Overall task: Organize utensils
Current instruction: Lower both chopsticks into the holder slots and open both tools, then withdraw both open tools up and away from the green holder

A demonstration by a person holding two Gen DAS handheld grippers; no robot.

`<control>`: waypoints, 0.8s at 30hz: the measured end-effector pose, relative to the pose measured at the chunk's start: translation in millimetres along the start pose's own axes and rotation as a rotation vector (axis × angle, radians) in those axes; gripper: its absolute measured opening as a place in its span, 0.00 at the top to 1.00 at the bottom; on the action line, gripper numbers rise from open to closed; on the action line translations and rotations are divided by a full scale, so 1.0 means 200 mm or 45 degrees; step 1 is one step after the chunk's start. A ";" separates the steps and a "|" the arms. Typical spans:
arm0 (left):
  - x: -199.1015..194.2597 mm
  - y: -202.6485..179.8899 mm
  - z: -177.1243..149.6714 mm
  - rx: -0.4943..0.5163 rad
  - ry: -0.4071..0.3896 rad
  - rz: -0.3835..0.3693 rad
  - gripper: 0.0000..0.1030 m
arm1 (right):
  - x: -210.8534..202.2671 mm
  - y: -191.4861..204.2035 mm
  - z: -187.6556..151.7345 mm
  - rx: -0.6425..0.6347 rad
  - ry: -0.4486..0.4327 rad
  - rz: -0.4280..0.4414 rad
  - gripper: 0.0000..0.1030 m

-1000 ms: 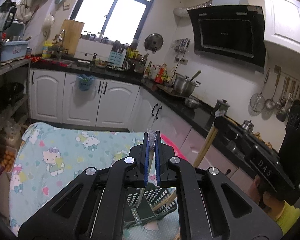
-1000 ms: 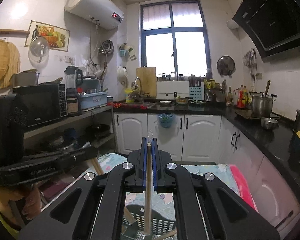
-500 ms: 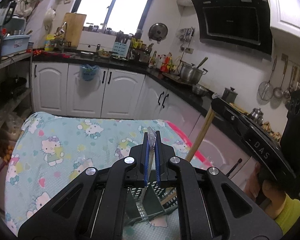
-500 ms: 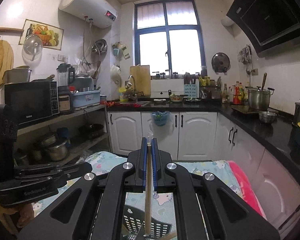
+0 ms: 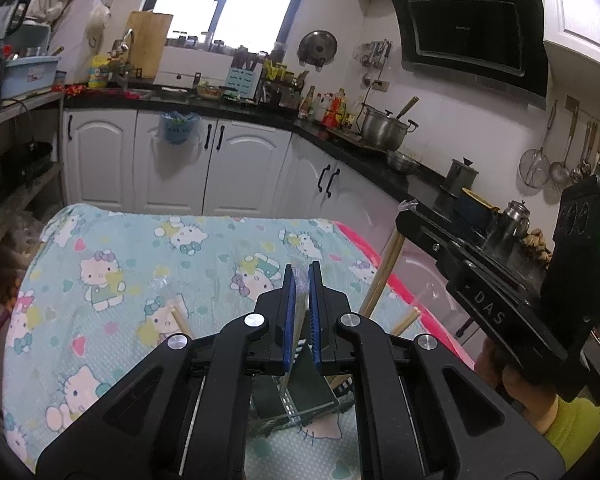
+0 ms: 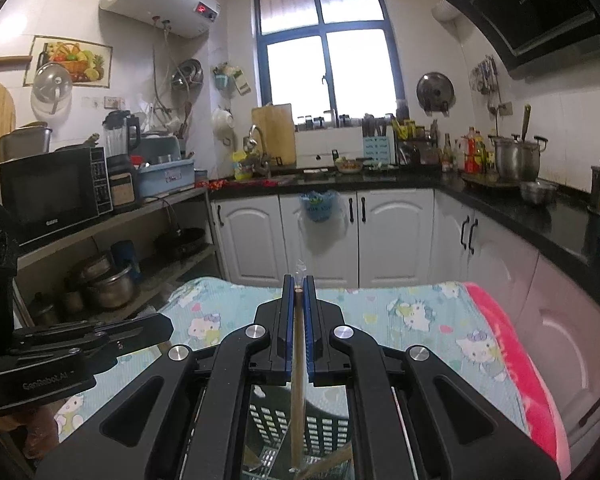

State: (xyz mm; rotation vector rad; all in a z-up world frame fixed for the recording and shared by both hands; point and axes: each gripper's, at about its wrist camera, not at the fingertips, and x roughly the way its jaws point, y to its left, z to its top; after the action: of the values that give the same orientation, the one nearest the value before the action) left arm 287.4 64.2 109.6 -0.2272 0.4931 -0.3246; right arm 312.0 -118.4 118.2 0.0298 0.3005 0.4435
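In the left wrist view my left gripper [image 5: 300, 276] is shut on a thin pale stick in clear wrap [image 5: 298, 320]. The stick slants down into a dark slotted utensil basket [image 5: 300, 404] below the jaws. Loose wooden chopsticks [image 5: 180, 320] lie on the cloth beside the basket. My right gripper [image 5: 404, 216] comes in from the right, holding a wooden chopstick [image 5: 380, 276] upright. In the right wrist view the right gripper [image 6: 299, 284] is shut on that chopstick [image 6: 298, 380], whose lower end reaches into the black perforated basket [image 6: 320, 428]. The left gripper [image 6: 164, 328] shows at the left.
The table wears a pale blue cartoon-cat cloth [image 5: 140, 264] with a pink edge [image 6: 512, 344] on the right. White cabinets [image 6: 320, 240] stand behind it, a black counter with pots [image 5: 384, 128] to the right and a shelf with a microwave [image 6: 48, 188] to the left. A hand in a yellow sleeve [image 5: 560, 420] holds the right gripper.
Both grippers have sunk toward the table, each still shut on its stick. The basket and cloth now sit closer beneath the jaws.
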 end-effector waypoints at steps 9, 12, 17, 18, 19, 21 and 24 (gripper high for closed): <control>-0.04 0.01 -0.04 -0.050 0.013 0.029 0.72 | -0.06 -0.03 -0.06 0.021 0.046 -0.033 0.76; -0.10 0.02 -0.04 -0.068 -0.008 0.060 0.58 | -0.12 -0.05 -0.07 0.048 0.047 -0.046 0.68; -0.19 0.03 -0.06 -0.105 -0.029 0.103 0.37 | -0.20 -0.07 -0.08 0.051 0.067 -0.083 0.60; -0.22 0.04 -0.06 -0.117 -0.035 0.108 0.35 | -0.22 -0.07 -0.09 0.049 0.073 -0.091 0.59; -0.24 0.05 -0.07 -0.129 -0.040 0.111 0.32 | -0.24 -0.07 -0.09 0.046 0.077 -0.097 0.57; -0.28 0.06 -0.08 -0.147 -0.041 0.125 0.12 | -0.27 -0.06 -0.10 0.042 0.091 -0.106 0.53; -0.34 0.06 -0.10 -0.161 -0.035 0.160 0.10 | -0.32 -0.05 -0.11 0.040 0.109 -0.100 0.50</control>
State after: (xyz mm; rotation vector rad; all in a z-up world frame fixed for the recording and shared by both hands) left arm 224.2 97.0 118.5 -0.3219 0.4986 -0.1674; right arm 254.4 -155.4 113.9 0.0294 0.3918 0.3628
